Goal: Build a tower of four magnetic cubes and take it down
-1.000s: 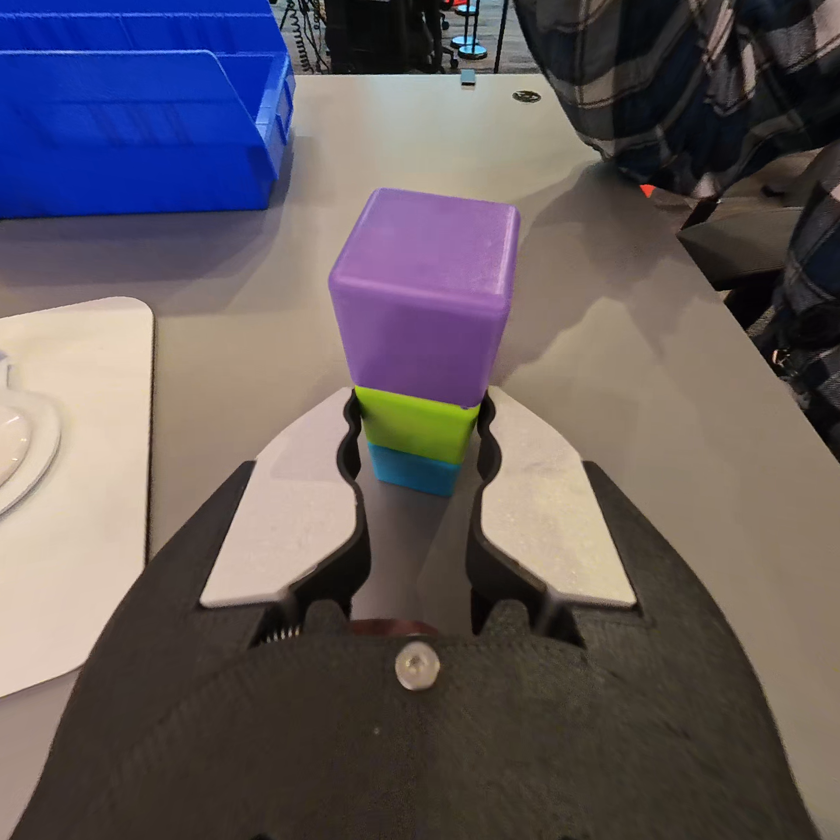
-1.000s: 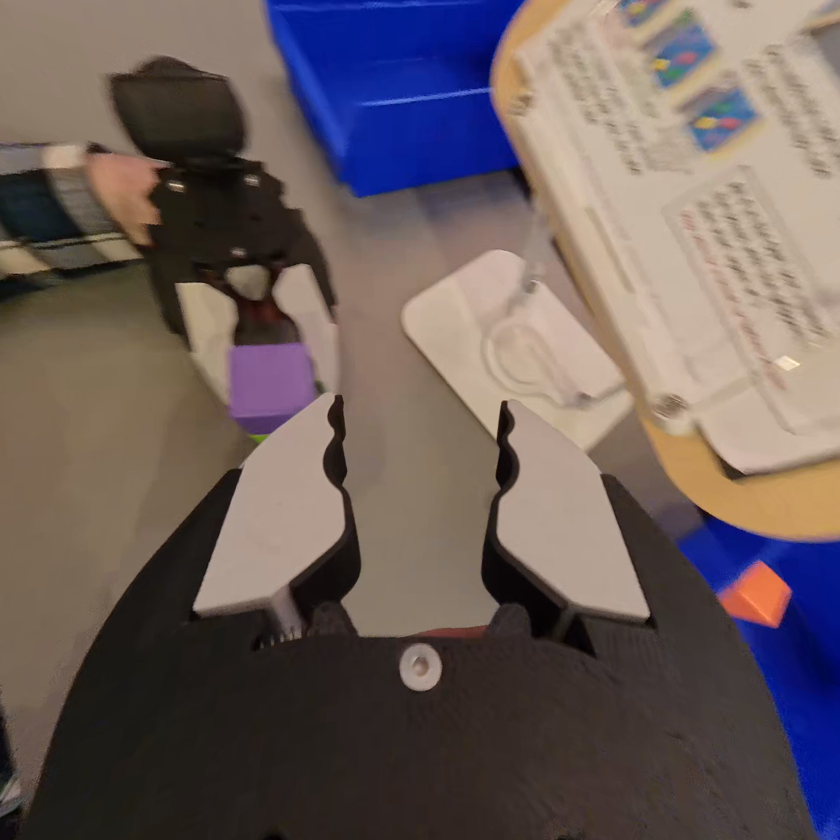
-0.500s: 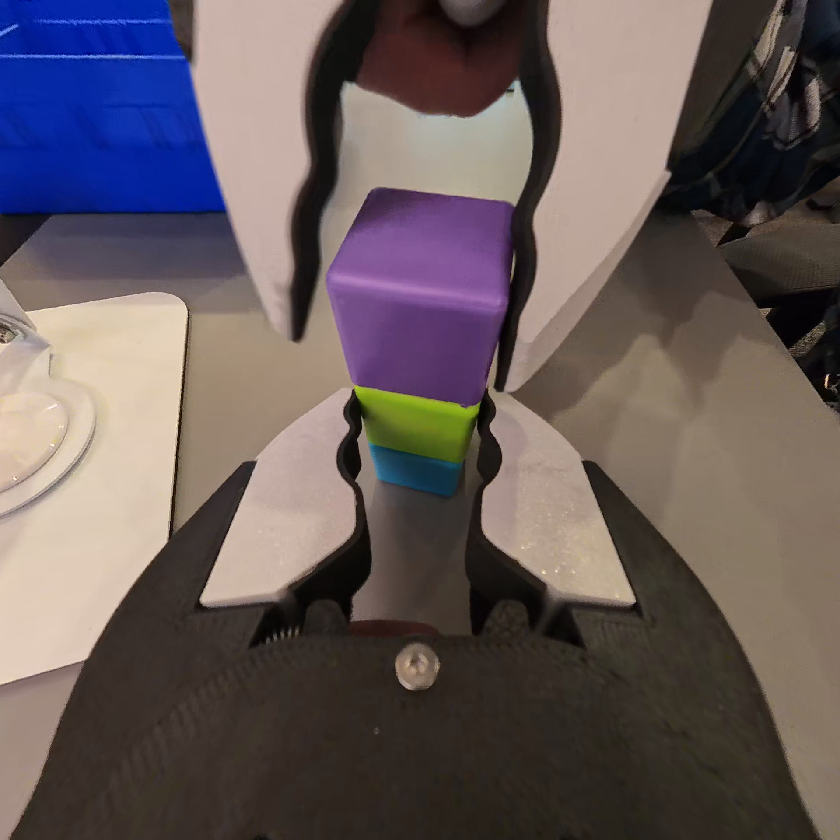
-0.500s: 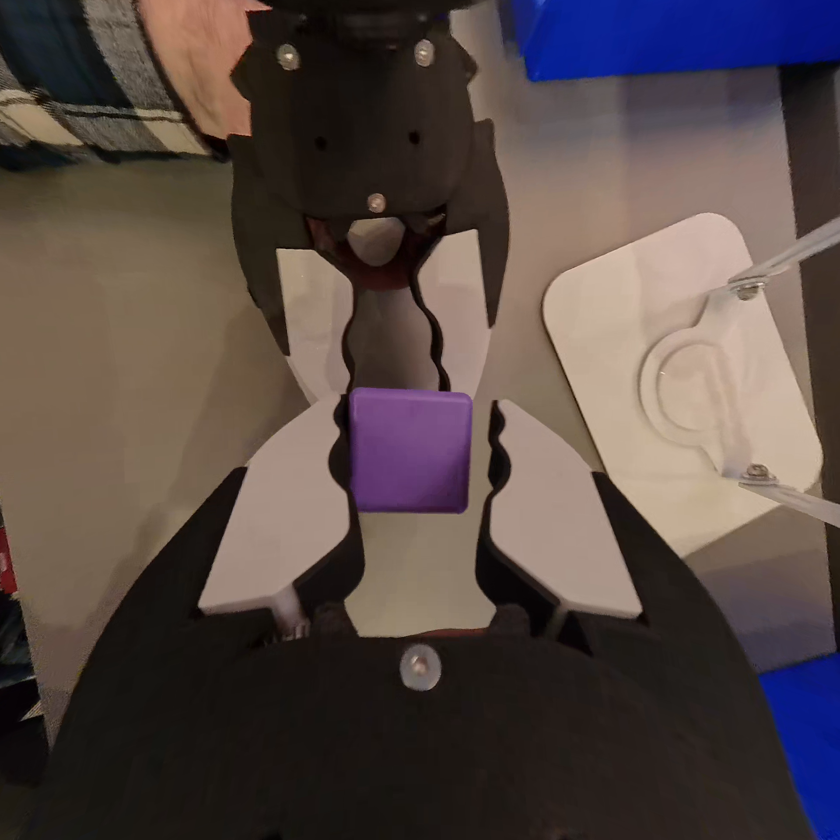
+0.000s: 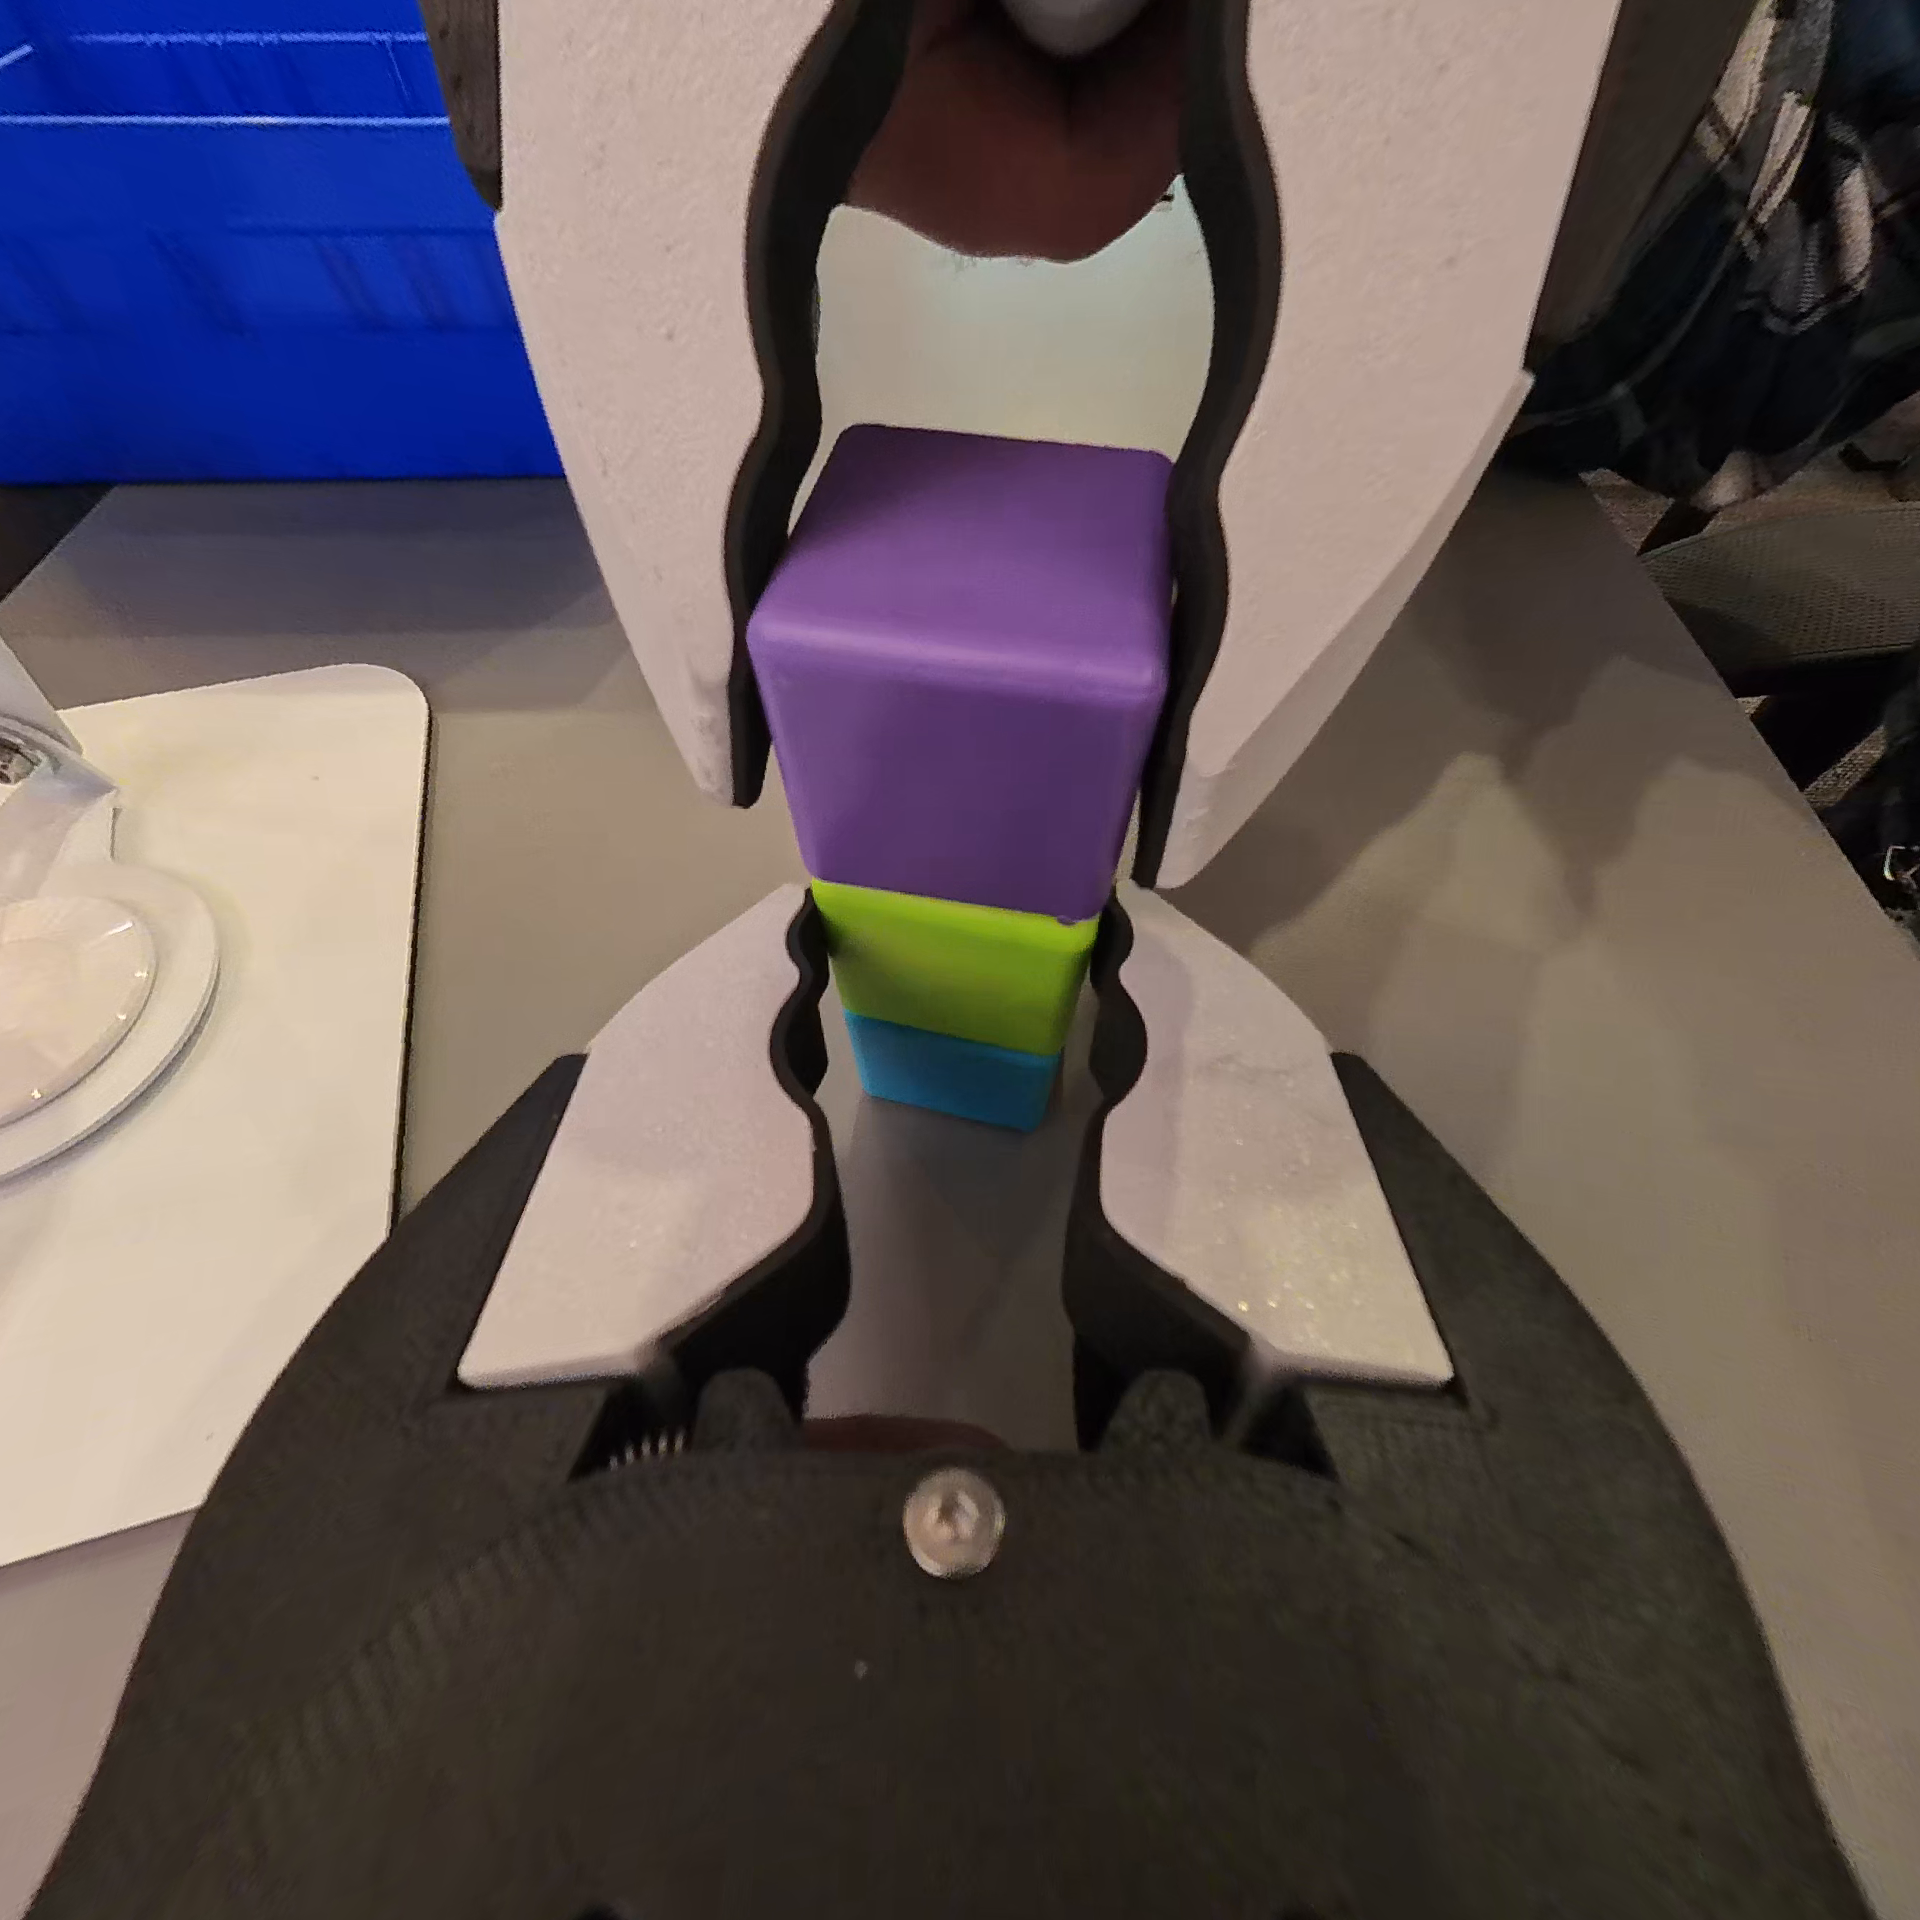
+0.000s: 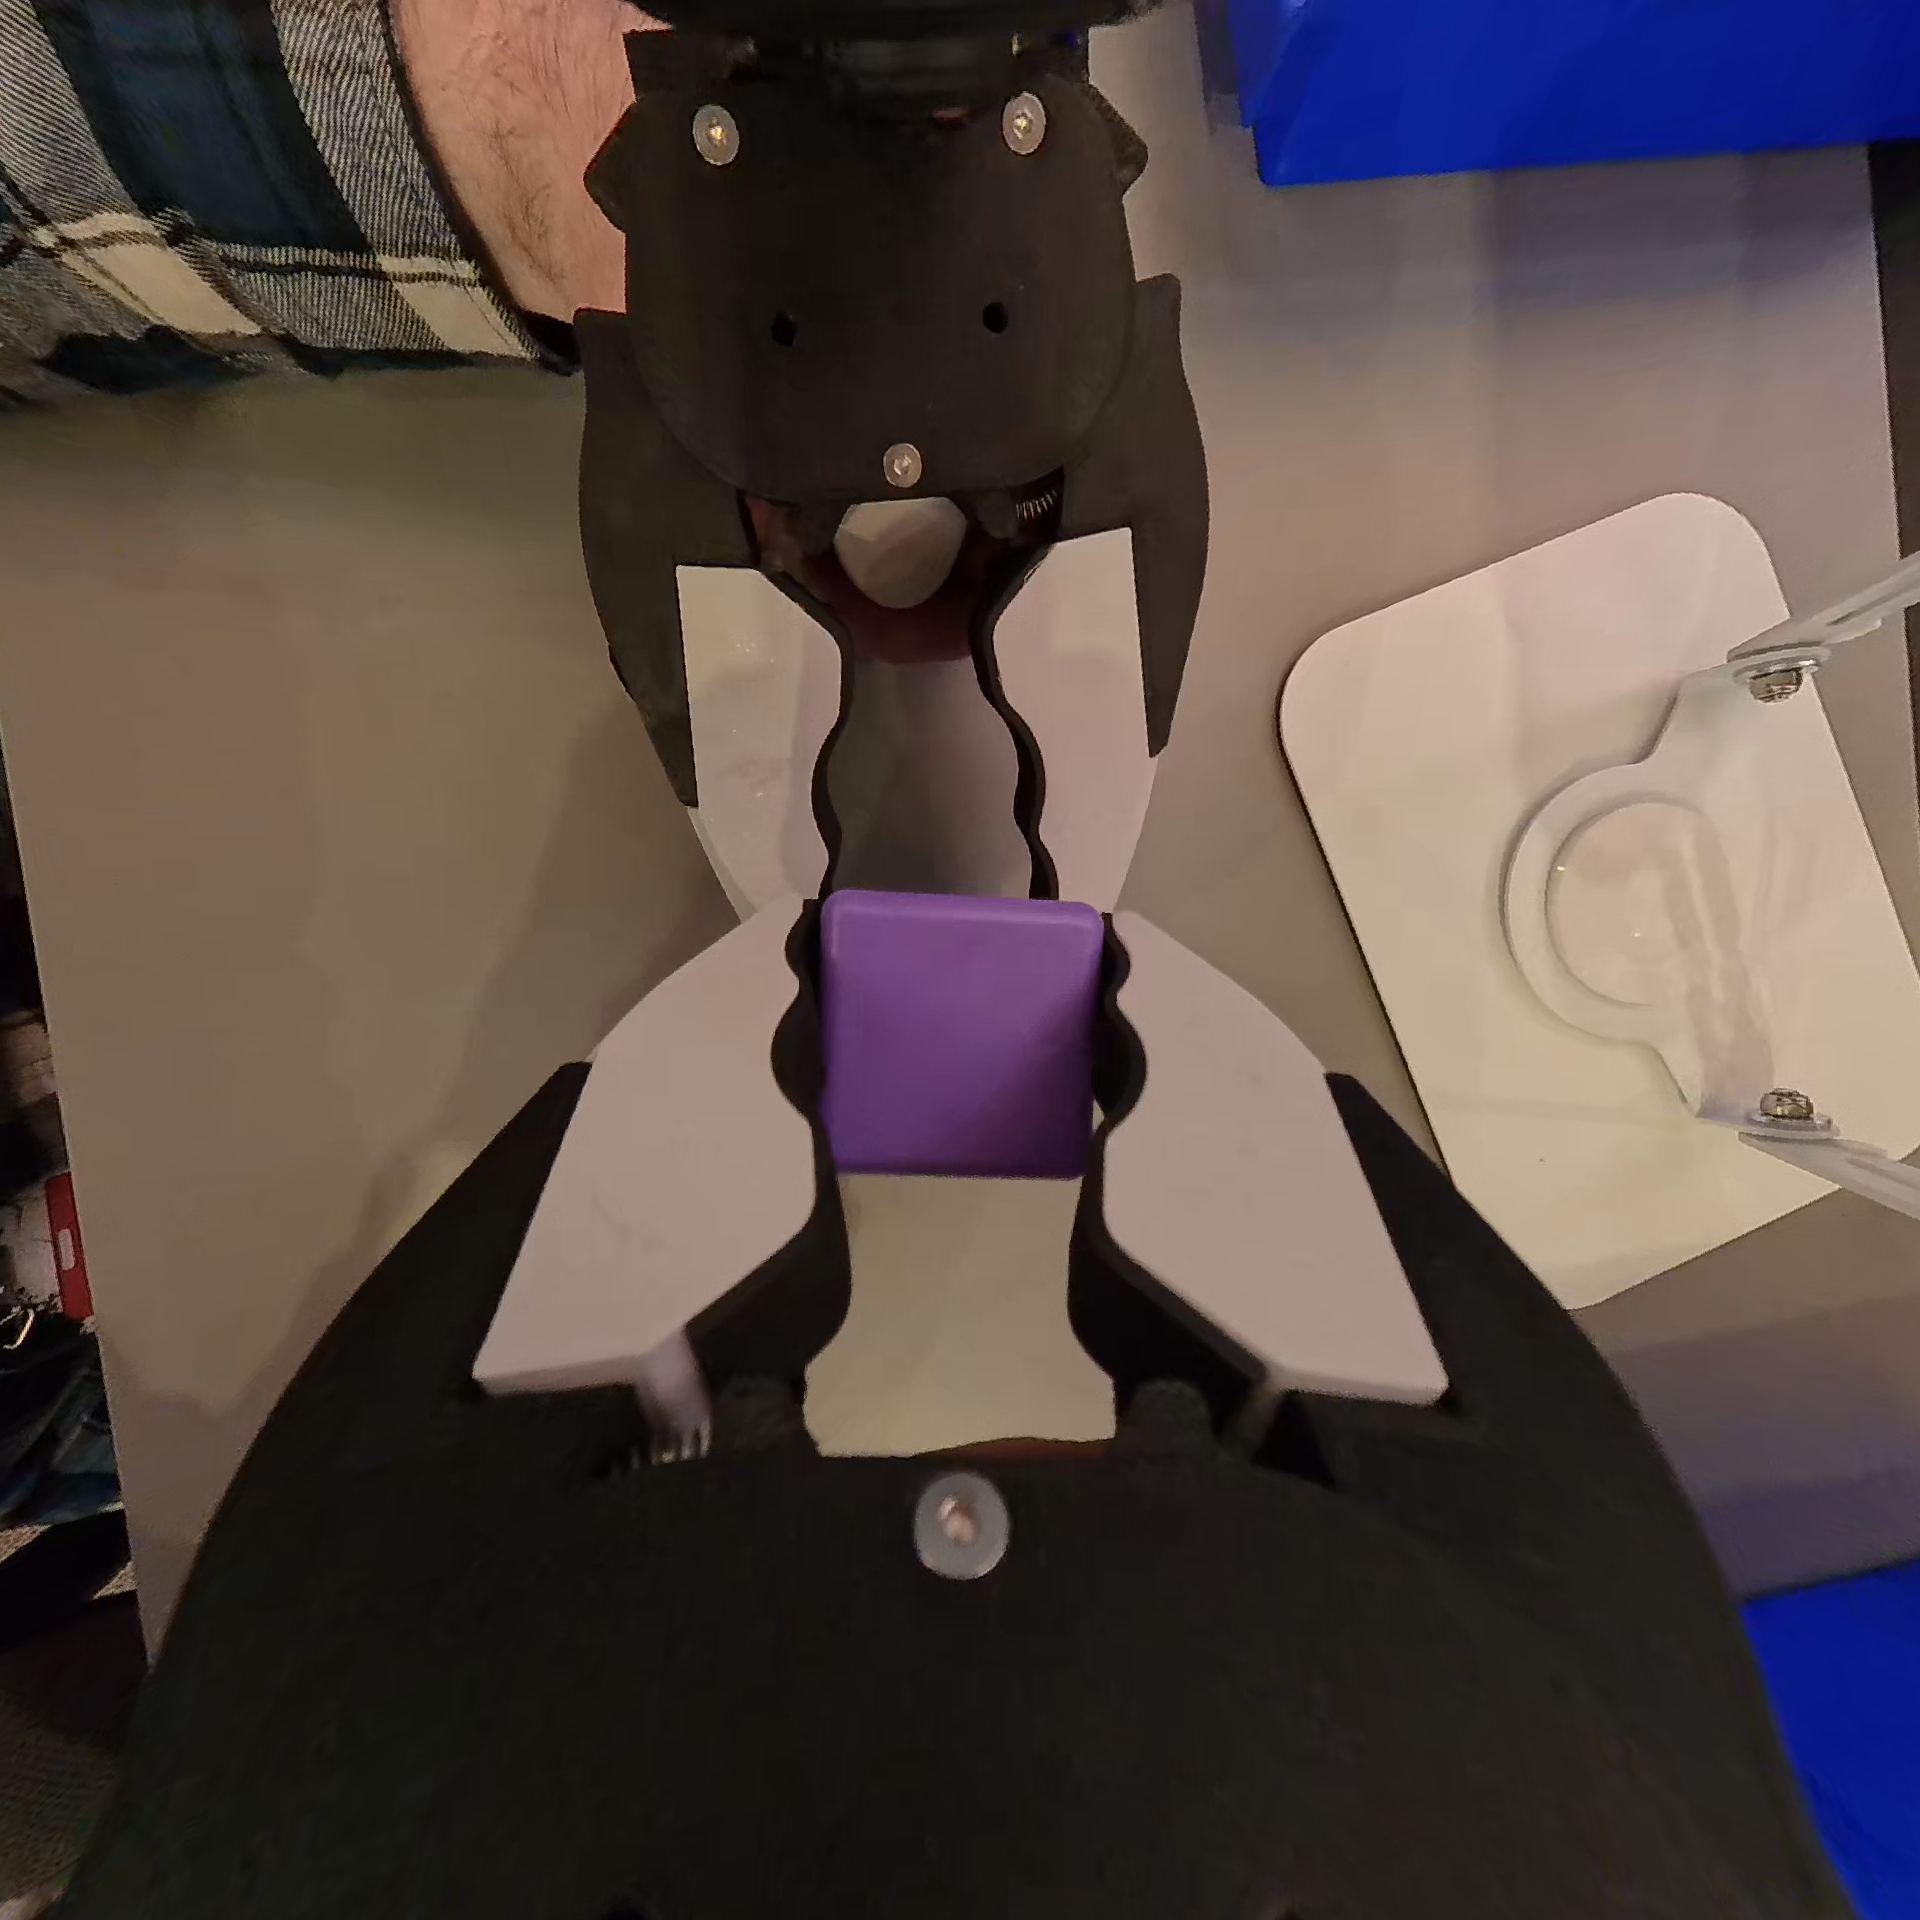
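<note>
On the grey worktop, left gripper jaws clamp the green cube to steady the tower while right gripper jaws pinch the top purple cube, likely for pulling off.

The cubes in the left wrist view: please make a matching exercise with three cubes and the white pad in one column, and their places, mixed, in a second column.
Things:
1. purple cube
2. green cube
3. blue cube
4. white pad

Places:
A. bottom of the stack, on the table
B. flat on the table, left of the stack
C. top of the stack
D. middle of the stack

Pairs: 1-C, 2-D, 3-A, 4-B
</note>
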Tool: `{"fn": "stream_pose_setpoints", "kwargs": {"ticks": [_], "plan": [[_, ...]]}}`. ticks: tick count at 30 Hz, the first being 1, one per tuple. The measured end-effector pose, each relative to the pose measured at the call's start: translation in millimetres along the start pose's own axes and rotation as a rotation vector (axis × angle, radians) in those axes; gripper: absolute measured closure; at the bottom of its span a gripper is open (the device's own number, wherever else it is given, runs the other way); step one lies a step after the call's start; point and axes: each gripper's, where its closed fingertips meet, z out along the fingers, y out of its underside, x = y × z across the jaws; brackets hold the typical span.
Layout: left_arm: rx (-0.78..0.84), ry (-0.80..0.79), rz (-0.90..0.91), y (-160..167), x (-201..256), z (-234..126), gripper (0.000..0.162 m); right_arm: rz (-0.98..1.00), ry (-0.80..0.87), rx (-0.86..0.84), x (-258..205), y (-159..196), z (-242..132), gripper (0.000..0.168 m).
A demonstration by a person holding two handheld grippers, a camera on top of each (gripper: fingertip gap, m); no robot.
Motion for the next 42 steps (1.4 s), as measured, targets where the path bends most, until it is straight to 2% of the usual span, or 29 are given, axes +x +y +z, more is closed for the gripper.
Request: {"fn": "stream_pose_setpoints", "kwargs": {"ticks": [5, 8, 11, 13, 16, 19, 23, 26, 31, 36, 42], "plan": [[-0.002, 0.0, -0.002, 0, 0, -1, 0.113, 0.066, -0.014, 0.169, 9, -22, -30, 0.119], [-0.005, -0.002, -0.001, 1, 0, -1, 0.113, 0.097, 0.08, 0.247, 30, -24, -66, 0.119], [-0.011, -0.004, 0.003, 1, 0, -1, 0.113, 0.156, 0.234, 0.339, 62, -15, -118, 0.118], [-0.007, -0.002, -0.003, 1, 0, -1, 0.113, 0.224, 0.381, 0.401, 93, 0, -159, 0.118], [-0.004, 0.0, -0.003, 1, 0, -1, 0.113, 0.356, 0.614, 0.435, 144, 44, -211, 0.119], [-0.008, -0.002, 0.003, 1, 0, -1, 0.113, 0.488, 0.727, 0.413, 184, 96, -232, 0.119], [-0.016, -0.005, 0.005, 1, 0, -1, 0.113, 0.643, 0.79, 0.317, 231, 166, -220, 0.118], [-0.011, -0.001, 0.002, 1, 0, -1, 0.113, 0.734, 0.812, 0.204, 262, 213, -193, 0.118], [-0.012, -0.001, 0.003, 1, 1, 0, 0.113, 0.834, 0.857, 0.066, 298, 271, -148, 0.118], [-0.009, 0.0, 0.001, 1, 1, 0, 0.113, 0.879, 0.871, -0.05, 314, 307, -123, 0.118], [-0.009, 0.001, 0.002, 0, 1, 0, 0.113, 0.917, 0.876, -0.13, 322, 333, -111, 0.118]]}}
